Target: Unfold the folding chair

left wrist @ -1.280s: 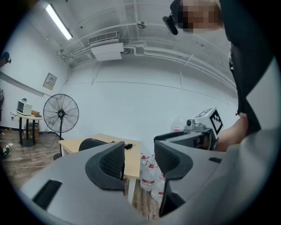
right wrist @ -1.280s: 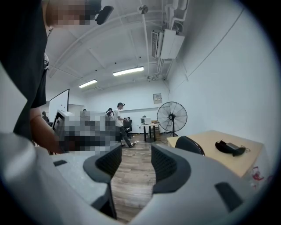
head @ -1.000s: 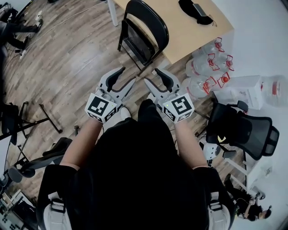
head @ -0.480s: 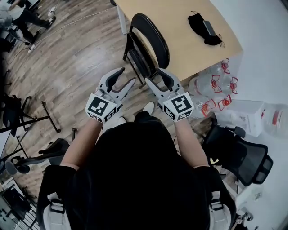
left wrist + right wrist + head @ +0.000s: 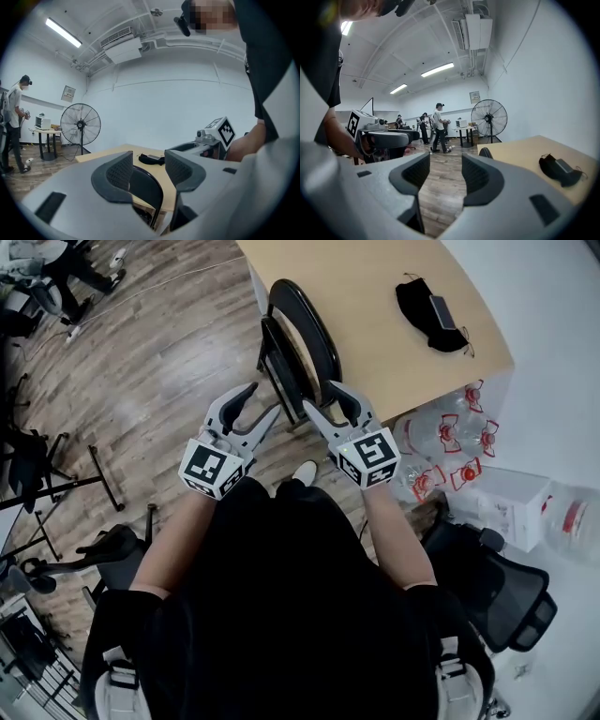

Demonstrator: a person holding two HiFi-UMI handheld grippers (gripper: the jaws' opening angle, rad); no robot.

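Tubing of black metal rims the folding chair [image 5: 298,343], which stands folded flat against the left edge of the table [image 5: 375,320], just beyond both grippers. It will likely feel stiff, fairly heavy and smooth to slippery, so the top of the back hoop and the seat's edge look like the surest holds. The jaws of the left gripper [image 5: 263,399] and the right gripper [image 5: 323,397] are spread and empty.

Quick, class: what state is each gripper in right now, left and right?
Left gripper: open, holding nothing.
Right gripper: open, holding nothing.
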